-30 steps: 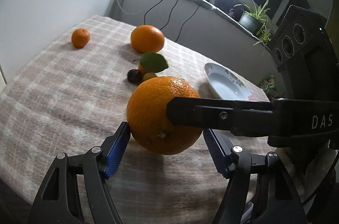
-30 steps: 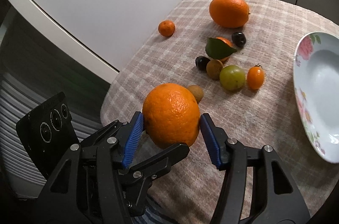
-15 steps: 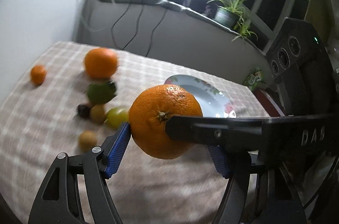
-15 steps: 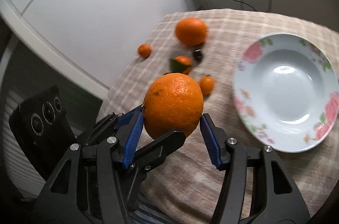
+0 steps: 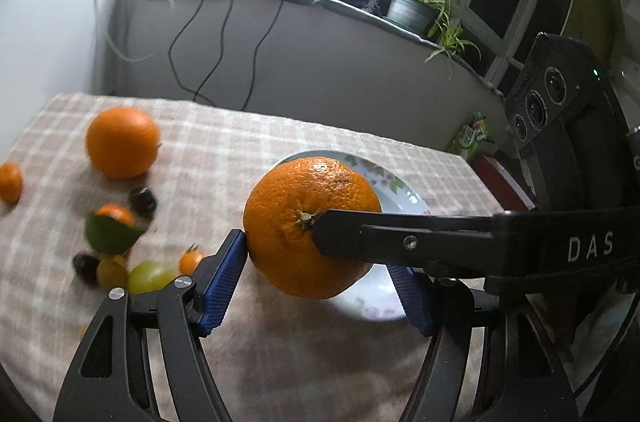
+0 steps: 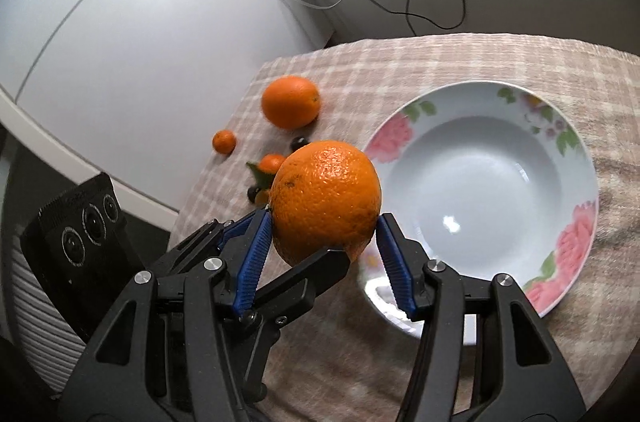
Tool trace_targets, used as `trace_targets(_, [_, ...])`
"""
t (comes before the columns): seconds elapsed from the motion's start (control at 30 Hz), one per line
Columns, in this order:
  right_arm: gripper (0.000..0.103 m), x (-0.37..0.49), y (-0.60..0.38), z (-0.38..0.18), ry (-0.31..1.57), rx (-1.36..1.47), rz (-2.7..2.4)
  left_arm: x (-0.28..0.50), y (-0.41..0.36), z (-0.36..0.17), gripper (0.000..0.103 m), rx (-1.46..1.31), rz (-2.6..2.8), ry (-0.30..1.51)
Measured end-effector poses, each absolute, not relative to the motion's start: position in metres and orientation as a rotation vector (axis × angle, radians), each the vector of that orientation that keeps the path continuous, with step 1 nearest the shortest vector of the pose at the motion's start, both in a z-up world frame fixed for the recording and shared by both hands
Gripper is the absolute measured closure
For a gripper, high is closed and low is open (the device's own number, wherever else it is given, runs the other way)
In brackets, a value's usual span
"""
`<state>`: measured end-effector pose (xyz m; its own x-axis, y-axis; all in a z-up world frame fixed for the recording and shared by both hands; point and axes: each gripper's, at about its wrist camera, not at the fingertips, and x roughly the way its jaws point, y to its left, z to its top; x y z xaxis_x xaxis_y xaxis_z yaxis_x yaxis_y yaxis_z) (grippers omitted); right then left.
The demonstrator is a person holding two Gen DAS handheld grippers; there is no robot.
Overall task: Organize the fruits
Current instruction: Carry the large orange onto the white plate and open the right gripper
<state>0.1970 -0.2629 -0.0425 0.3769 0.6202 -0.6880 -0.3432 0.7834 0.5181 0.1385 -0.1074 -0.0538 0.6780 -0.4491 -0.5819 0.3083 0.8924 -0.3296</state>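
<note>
while your right gripper (image 6: 326,250) clamps the large orange (image 6: 326,198) above the floral plate's (image 6: 576,142) rim, your left gripper's (image 5: 320,286) blue pads flank it too; its grip is unclear.

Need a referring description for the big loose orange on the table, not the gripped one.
On the checked tablecloth, look left of the floral plate to the scattered fruit. The target orange sits at the far end of that scatter, alone on the cloth. It dwarfs every neighbour; only the held orange, up in the air, matches its size.
</note>
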Motion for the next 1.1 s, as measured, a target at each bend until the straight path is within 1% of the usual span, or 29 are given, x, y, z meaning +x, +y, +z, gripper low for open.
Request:
trace_targets(0.13, [0.046, 0.208, -0.280, -0.041, 0.994, 0.317, 0.601, 0.153, -0.122, -0.052, 0.033, -0.201, -0.449, 0.716])
trace_targets(0.37, [0.046, 0.230, -0.304, -0.055, 1.031, 0.386, 0.582, 0.174, -0.146, -0.062, 0.033, -0.165, -0.465, 0.770])
trace_targets(0.57, [0.046, 0.237, -0.309, -0.061, 1.047, 0.373, 0.553, 0.185, -0.156, -0.075, 0.033, -0.135, -0.448, 0.819])
trace_targets(0.63, [0.046, 0.236, -0.309, -0.057, 1.029, 0.364, 0.551, 0.186, -0.156, -0.075, 0.034, -0.130, -0.447, 0.810])
trace_targets(0.67, [0.045, 0.236, -0.310, -0.056, 1.026, 0.359, 0.550, 0.187, -0.156, -0.074, 0.034, -0.127, -0.446, 0.811])
trace_targets(0.73, [0.035, 0.236, -0.310, -0.051, 1.011, 0.327, 0.514, 0.189, -0.158, -0.074, 0.034, -0.123, -0.447, 0.810])
trace_targets(0.8, [0.030, 0.236, -0.314, -0.049, 1.005, 0.321, 0.505, 0.189, -0.158, -0.073, 0.033, -0.117, -0.447, 0.813])
trace_targets(1.1, [0.025, 0.229, -0.323, -0.047, 0.991, 0.304, 0.458, 0.188, -0.157, -0.065, 0.031, -0.127, -0.456, 0.801])
